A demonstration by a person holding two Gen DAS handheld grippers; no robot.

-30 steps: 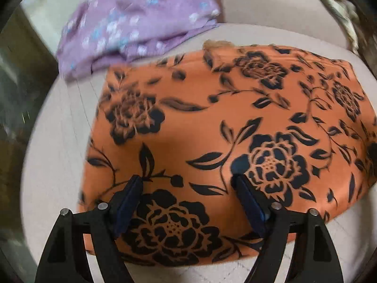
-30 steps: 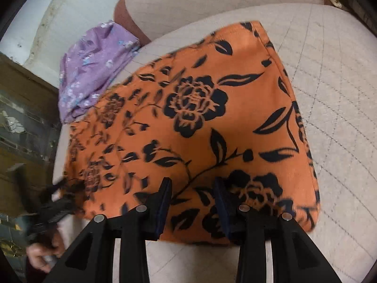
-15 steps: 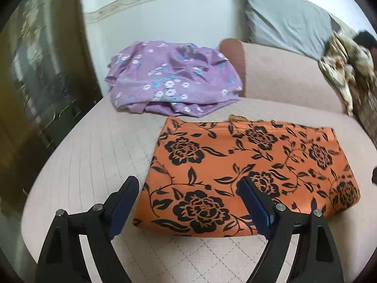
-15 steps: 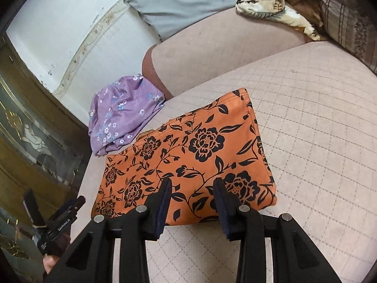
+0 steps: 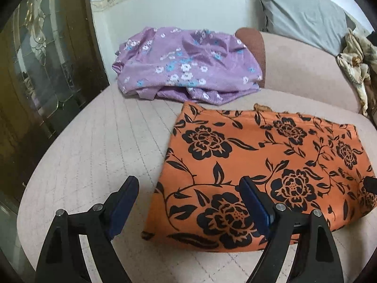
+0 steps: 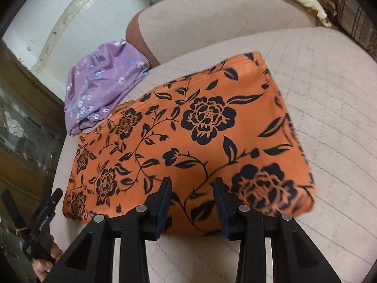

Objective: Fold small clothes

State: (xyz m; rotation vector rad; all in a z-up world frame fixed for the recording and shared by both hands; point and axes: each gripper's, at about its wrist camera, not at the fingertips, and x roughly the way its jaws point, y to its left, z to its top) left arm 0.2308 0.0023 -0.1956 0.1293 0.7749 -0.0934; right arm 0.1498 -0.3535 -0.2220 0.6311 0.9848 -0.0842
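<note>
Clearly the orange floral cloth, folded flat on the sofa seat at my twelve o'clock, is light and limp, so with my left gripper spread and my right gripper half-parted, both empty, I'd pinch its near hem.

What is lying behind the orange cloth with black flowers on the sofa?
Behind the orange cloth lies a crumpled purple garment with small flowers, against the sofa's backrest. Whatever is under the purple garment is covered and cannot be seen.
</note>
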